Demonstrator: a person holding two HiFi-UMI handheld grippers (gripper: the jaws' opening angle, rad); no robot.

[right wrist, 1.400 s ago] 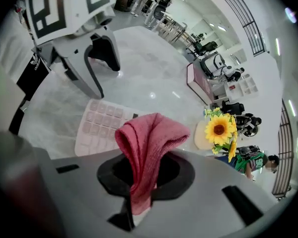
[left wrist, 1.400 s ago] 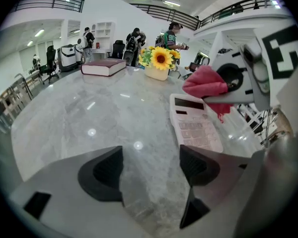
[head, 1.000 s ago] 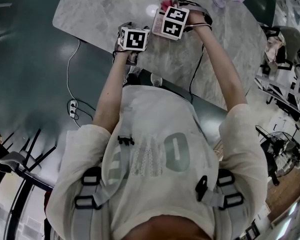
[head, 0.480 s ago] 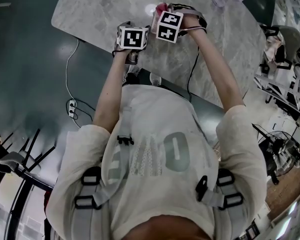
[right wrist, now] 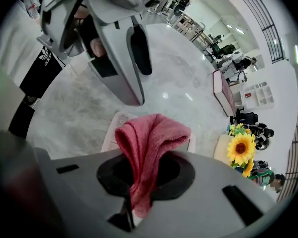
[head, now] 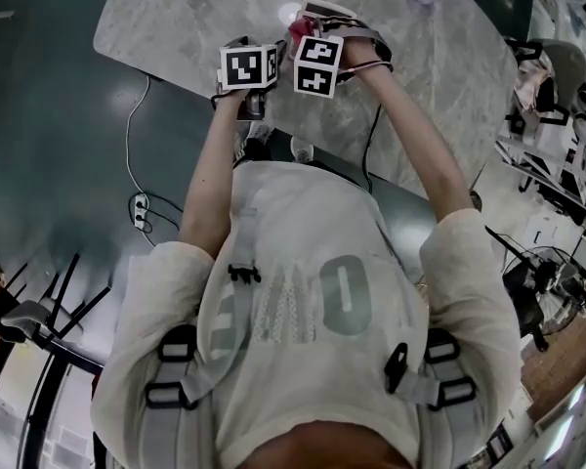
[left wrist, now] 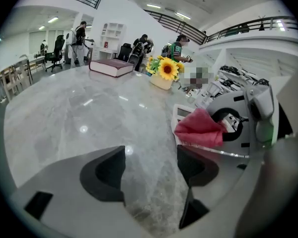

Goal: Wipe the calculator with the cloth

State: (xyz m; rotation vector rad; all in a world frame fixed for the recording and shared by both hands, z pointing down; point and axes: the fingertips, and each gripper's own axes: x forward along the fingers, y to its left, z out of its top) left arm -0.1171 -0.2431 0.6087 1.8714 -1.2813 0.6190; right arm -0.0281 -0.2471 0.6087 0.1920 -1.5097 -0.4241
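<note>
As the tabletop (left wrist: pixel 64 113) carries the calculator (right wrist: pixel 111 133) beneath our cloth (right wrist: pixel 149 133), we ready the wipe.
Our left hand-held gripper (left wrist: pixel 151 167) hovers just beside the pale calculator, jaws spread wide with only bare marble between them. Our right hand-held gripper (right wrist: pixel 139 195) pinches the red cloth tight, with its folded bulge over the keys. We judge the wipe goes best if we press that bulge flat, steady the calculator's edge with the left, and draw slow strokes along its length.
</note>
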